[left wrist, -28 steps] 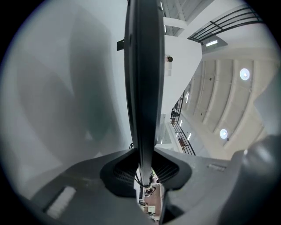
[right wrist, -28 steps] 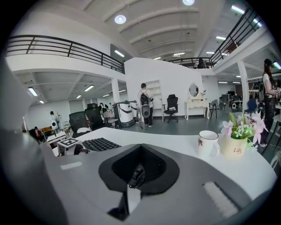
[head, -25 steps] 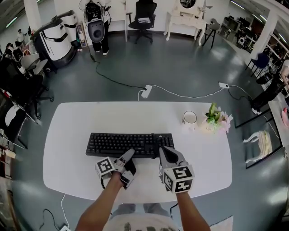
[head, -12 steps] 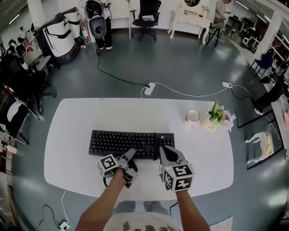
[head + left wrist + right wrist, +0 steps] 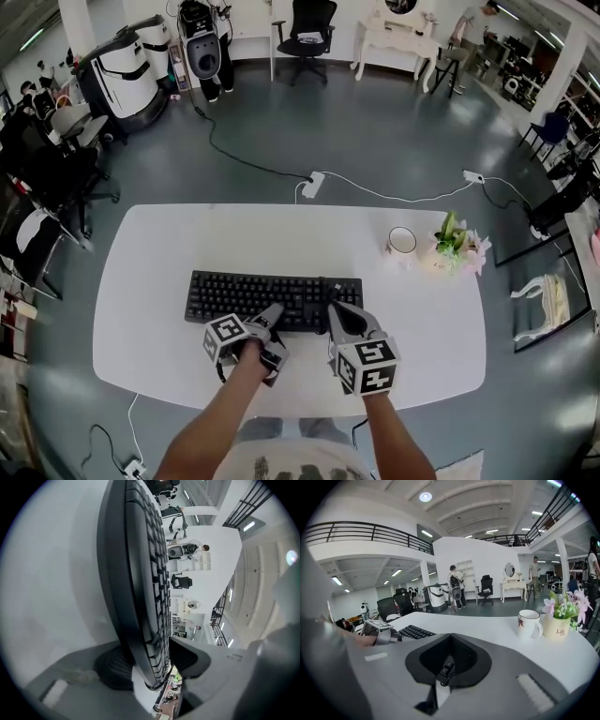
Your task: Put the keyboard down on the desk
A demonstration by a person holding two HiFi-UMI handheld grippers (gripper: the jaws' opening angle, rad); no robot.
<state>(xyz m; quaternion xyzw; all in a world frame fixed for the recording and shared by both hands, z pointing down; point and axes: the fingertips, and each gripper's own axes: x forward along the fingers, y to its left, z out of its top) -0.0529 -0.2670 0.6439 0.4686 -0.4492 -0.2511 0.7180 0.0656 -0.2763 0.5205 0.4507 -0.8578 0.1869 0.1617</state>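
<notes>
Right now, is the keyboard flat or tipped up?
Flat, it seems: in the head view the keyboard lies level on the white desk; whether its near edge fully touches, I cannot tell.

Left gripper (image 5: 150, 660): fingers just opening, keyboard (image 5: 262, 295) edge between them, unpressed. Right gripper (image 5: 445, 668): fingers pinched on keyboard.

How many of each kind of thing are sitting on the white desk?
keyboard: 1
mug: 1
flower pot: 1
Total: 3
</notes>
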